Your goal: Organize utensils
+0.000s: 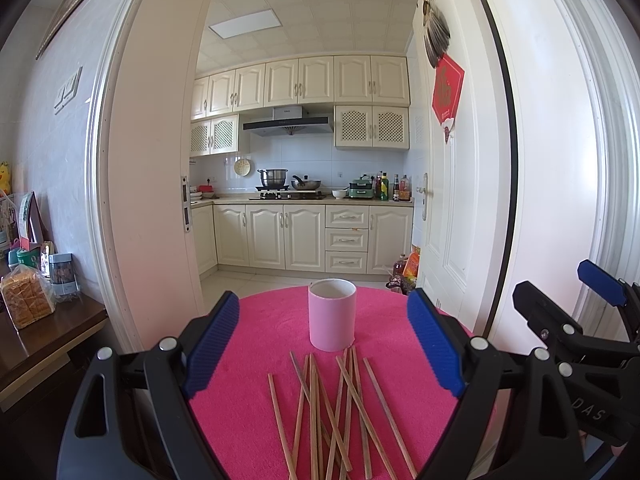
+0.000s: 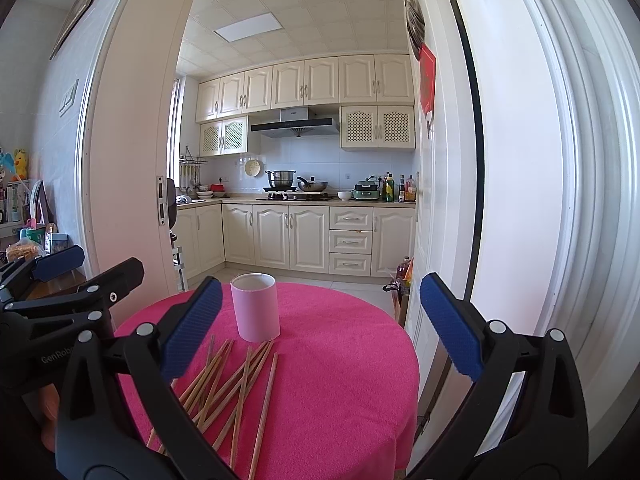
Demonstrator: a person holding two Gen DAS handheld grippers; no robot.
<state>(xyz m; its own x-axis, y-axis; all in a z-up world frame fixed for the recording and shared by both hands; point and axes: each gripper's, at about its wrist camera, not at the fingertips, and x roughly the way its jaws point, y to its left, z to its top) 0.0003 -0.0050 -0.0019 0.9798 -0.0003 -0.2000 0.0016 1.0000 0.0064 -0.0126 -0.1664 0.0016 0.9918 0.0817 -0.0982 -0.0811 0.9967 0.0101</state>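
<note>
The left gripper (image 1: 323, 344) holds its blue-padded fingers (image 1: 214, 344) spread wide apart, with nothing between them and nothing touching the pads; it hangs above the near side of the worktop (image 1: 260, 320). The right gripper (image 2: 322, 326) is just as wide open and also grips nothing, its left pad (image 2: 192, 326) above the worktop edge and its right pad out past the rim. Each gripper shows at the edge of the other's view, side by side and apart. Under and just ahead of the fingers lies a loose heap of wooden chopsticks (image 1: 332, 412), crossing one another flat on the pink cloth that covers the round worktop. Just beyond their far tips stands a pink cup (image 1: 332, 314), upright, its mouth open; nothing sticks out of it, and the inside cannot be seen. Whether the nearest chopstick tips touch its base cannot be told. Past the worktop an open white door (image 1: 440, 200) gives onto a kitchen with cream cabinets (image 1: 304, 80), pots on a stove (image 1: 288, 192) and bottles on the counter. To the left a dark sideboard (image 1: 48, 340) carries a bagged loaf of bread (image 1: 26, 298).
</note>
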